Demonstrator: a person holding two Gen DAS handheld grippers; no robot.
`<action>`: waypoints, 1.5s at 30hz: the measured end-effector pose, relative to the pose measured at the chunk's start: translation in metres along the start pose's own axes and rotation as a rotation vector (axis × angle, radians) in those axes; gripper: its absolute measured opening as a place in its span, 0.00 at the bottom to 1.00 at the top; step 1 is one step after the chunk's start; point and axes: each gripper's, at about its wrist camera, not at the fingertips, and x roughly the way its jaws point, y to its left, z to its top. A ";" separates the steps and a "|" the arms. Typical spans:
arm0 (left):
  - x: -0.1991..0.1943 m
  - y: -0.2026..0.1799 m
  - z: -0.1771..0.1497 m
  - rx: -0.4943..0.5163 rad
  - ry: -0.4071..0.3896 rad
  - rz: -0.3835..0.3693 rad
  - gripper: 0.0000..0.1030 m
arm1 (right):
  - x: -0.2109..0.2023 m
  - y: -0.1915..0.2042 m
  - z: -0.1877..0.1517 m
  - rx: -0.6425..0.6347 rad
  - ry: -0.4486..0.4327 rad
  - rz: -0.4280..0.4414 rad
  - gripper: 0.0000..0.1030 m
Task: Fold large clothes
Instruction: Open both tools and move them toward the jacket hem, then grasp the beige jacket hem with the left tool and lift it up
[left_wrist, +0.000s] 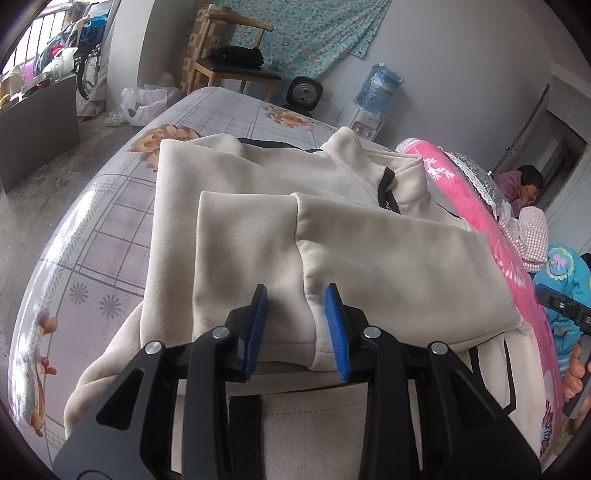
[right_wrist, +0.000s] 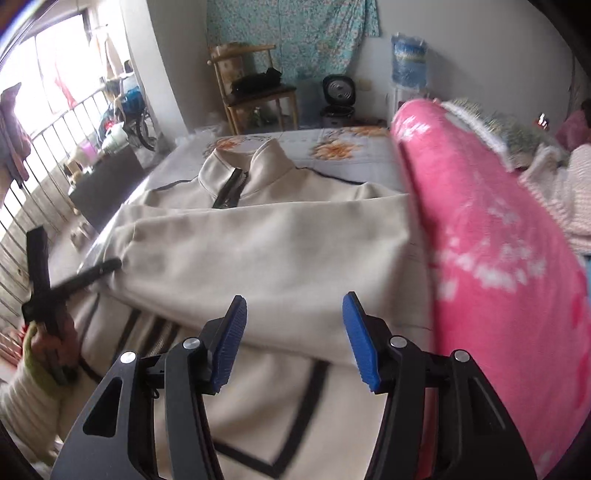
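Observation:
A large cream jacket (left_wrist: 258, 206) with black trim and a zipped collar lies flat on the bed, collar at the far end. A sleeve (left_wrist: 369, 266) is folded across its chest. My left gripper (left_wrist: 295, 295) is open, its blue pads either side of the sleeve cuff (left_wrist: 288, 325), just above the cloth. In the right wrist view the jacket (right_wrist: 280, 251) fills the middle, and my right gripper (right_wrist: 293, 306) is open and empty above its lower body. The left gripper (right_wrist: 92, 273) shows there at the sleeve's cuff end, on the left.
The bed has a floral checked sheet (left_wrist: 110, 236). A rolled pink blanket (right_wrist: 491, 266) lies along the jacket's right side. A wooden chair (left_wrist: 232, 62), a fan (left_wrist: 304, 92) and a water dispenser (left_wrist: 376, 92) stand beyond the bed. A person lies at the far right (left_wrist: 524, 184).

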 end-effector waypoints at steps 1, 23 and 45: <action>0.000 0.001 0.000 -0.003 0.001 -0.004 0.30 | 0.020 -0.003 0.001 0.031 0.034 0.004 0.52; -0.152 0.014 -0.107 0.102 0.128 0.205 0.59 | -0.077 0.092 -0.183 -0.102 0.102 -0.150 0.82; -0.173 0.052 -0.158 -0.092 0.090 0.014 0.45 | -0.066 0.087 -0.219 -0.040 0.124 -0.111 0.83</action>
